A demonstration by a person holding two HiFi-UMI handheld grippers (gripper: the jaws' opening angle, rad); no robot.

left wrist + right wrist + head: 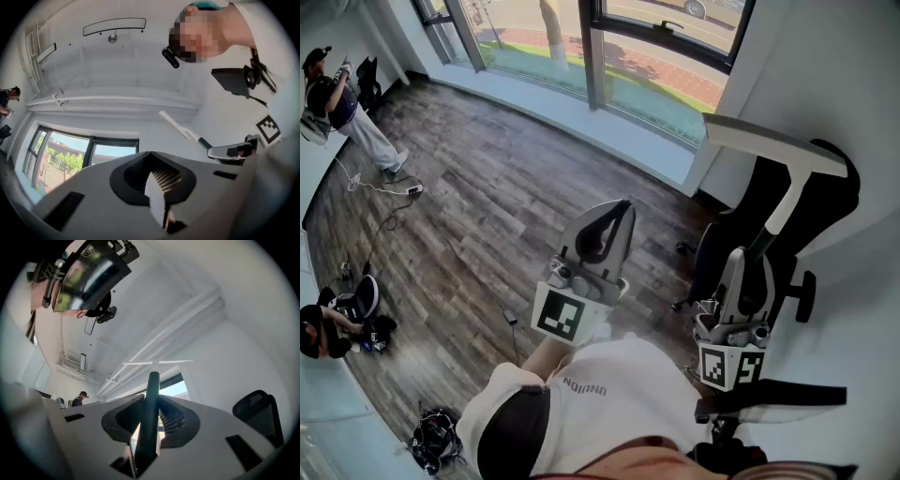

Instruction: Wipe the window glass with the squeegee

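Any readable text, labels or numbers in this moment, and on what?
White shirt: one short printed word, upside down in the head view, too blurred to read surely.
Marker cubes: black-and-white square patterns only, no letters or numbers.
Nothing else readable.

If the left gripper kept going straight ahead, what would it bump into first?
The left gripper would likely meet the white wall above the window first. Nothing nearer shows in its line; the squeegee sits just right of it, though depth is unclear.
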